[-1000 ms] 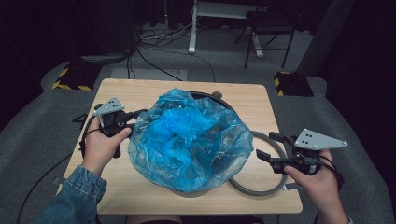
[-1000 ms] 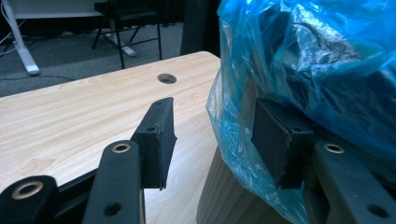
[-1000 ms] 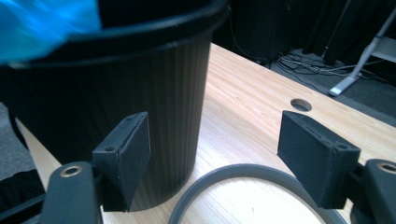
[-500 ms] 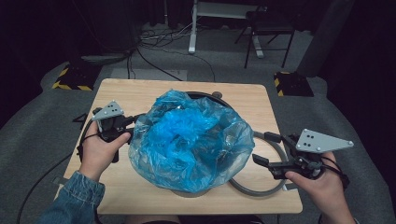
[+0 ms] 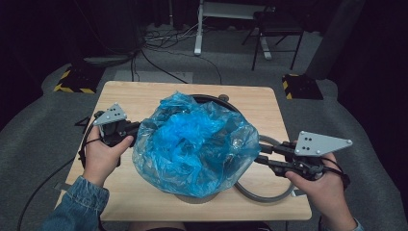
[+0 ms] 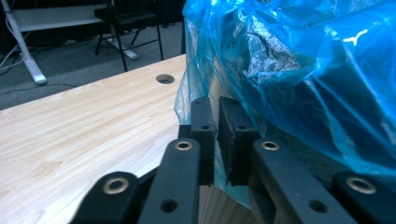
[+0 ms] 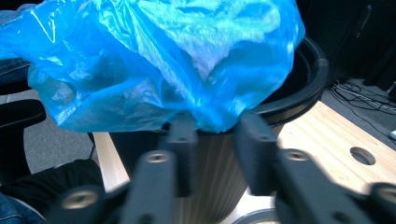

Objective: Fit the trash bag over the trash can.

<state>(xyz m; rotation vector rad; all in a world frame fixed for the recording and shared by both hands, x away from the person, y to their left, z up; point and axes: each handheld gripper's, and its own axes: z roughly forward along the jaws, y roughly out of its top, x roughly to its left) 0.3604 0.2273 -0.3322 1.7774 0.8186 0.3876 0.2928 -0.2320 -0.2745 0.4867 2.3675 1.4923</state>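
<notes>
A crumpled blue plastic bag is draped over a round bin with a black rim on the wooden table. At the bag's left side, my left gripper is shut on its edge. In the left gripper view the pads are pressed together with blue film around them. My right gripper reaches toward the bag's right side. In the right gripper view it stands open just under the bag's hanging edge, in front of the bin's wood-grain wall.
A grey ring lies flat on the table by the bin's right side, under my right gripper. The tabletop has a round hole. Beyond the table are a chair, desk legs and floor cables.
My left gripper has slid a little down the bag's left side, still holding it. My right gripper has moved in toward the bag's right edge. The bag has spread lower over the bin.
</notes>
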